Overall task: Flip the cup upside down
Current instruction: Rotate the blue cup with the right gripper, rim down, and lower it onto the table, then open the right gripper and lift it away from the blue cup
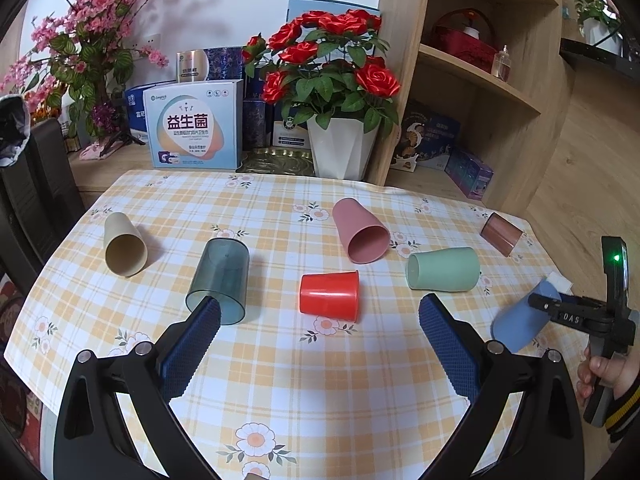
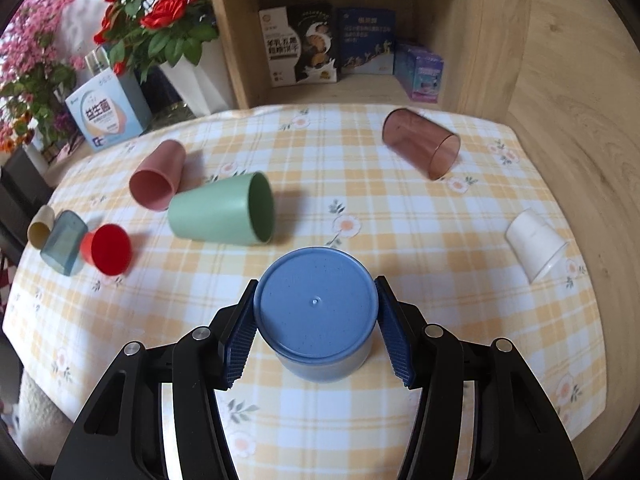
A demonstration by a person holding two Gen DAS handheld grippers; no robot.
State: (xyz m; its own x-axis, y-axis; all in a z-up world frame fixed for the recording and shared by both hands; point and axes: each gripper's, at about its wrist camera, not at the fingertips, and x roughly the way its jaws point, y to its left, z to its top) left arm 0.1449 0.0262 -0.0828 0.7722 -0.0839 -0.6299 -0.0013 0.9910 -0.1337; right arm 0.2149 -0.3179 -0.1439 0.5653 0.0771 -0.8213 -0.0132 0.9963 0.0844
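A blue cup [image 2: 316,312] is held between the pads of my right gripper [image 2: 316,328], its flat base toward the camera and its mouth toward the tablecloth. In the left wrist view the same blue cup [image 1: 520,320] hangs tilted at the table's right side, gripped by the right gripper [image 1: 560,312]. My left gripper [image 1: 320,320] is open and empty above the table's near middle, with the red cup [image 1: 329,294] lying beyond it.
Several cups lie on their sides on the checked tablecloth [image 1: 280,380]: beige [image 1: 124,245], teal clear [image 1: 219,280], pink [image 1: 362,236], green [image 1: 443,269], brown clear [image 2: 422,148], white [image 2: 536,244]. Boxes, a rose pot [image 1: 340,148] and a wooden shelf [image 1: 480,80] stand behind.
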